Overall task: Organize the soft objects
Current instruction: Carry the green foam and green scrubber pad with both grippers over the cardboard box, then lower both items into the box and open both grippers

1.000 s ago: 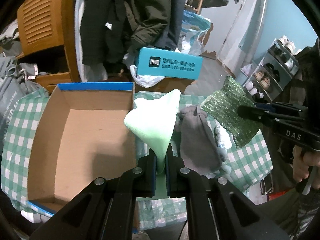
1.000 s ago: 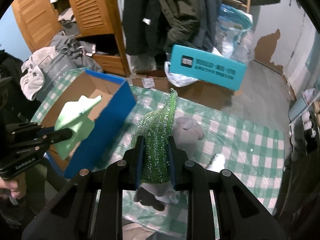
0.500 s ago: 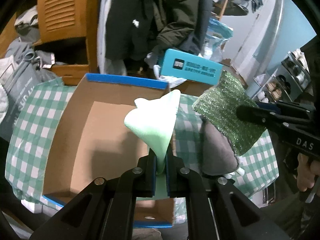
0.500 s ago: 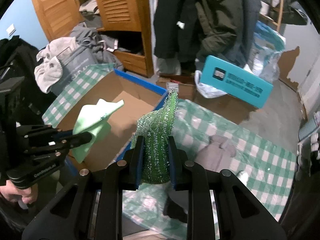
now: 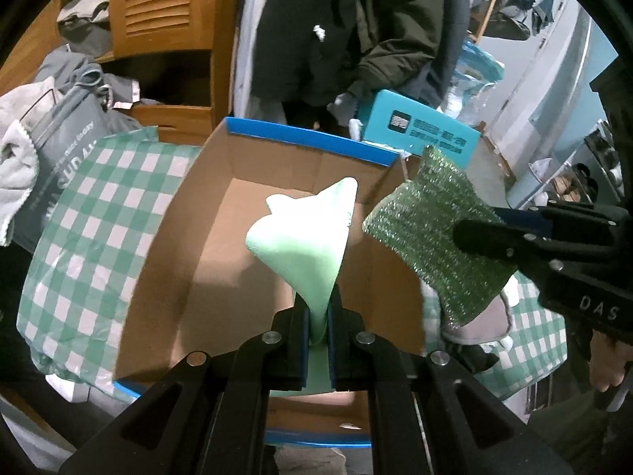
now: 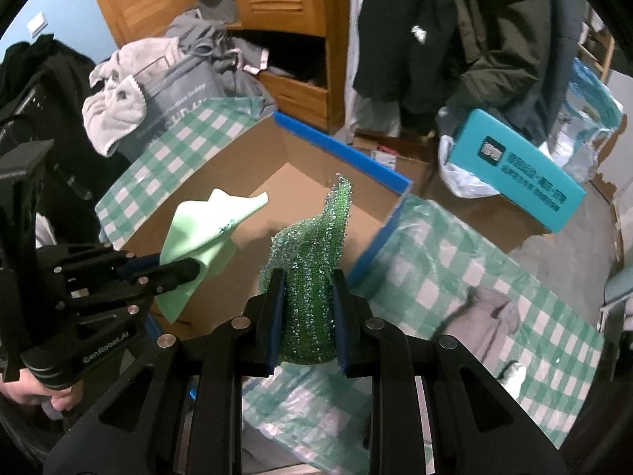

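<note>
Left wrist view: the left gripper (image 5: 317, 326), at lower centre, has its jaws clenched on a pale green cloth (image 5: 304, 237) held up over the open cardboard box (image 5: 190, 277) with the blue rim. At right, the right gripper (image 5: 486, 233), marked "DAS", grasps a sparkly green scouring cloth (image 5: 431, 241) beside the box's right wall. A grey soft item (image 5: 482, 324) lies on the green-checked surface (image 5: 91, 213) under that cloth. A teal carton (image 5: 419, 134) with unreadable print sits at upper centre-right, dark coats (image 5: 356, 27) hanging above it.

Right wrist view: the jaws at lower centre clamp the scouring cloth (image 6: 312, 277), its tip standing over the box's (image 6: 340, 150) near corner. At left, the other gripper (image 6: 174, 271), lettered "GenRobot.AI", holds the pale cloth (image 6: 198, 245) above the box. This view alone shows a white towel (image 6: 114, 107) heaped at upper left and a small white item (image 6: 514, 376) on the surface at lower right.
</note>
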`<act>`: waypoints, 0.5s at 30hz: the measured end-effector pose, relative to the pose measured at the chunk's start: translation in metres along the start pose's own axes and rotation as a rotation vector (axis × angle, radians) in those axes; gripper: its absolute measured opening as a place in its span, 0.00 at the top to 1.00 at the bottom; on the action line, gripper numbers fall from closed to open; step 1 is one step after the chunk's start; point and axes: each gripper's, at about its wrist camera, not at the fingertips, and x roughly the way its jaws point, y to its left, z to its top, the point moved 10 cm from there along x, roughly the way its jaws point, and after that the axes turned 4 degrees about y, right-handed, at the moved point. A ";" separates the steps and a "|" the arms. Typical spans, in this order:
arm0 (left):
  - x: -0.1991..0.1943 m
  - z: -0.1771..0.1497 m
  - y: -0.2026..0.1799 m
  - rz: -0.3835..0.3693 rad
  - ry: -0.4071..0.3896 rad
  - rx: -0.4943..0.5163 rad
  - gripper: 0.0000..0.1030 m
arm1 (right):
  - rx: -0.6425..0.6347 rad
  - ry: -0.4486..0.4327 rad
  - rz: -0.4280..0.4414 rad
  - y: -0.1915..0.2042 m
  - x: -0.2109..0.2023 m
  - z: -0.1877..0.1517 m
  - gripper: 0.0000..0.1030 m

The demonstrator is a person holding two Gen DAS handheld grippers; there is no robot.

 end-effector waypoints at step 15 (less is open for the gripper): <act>0.006 -0.003 0.028 0.017 0.020 -0.068 0.92 | -0.041 0.076 0.025 0.027 0.037 0.009 0.79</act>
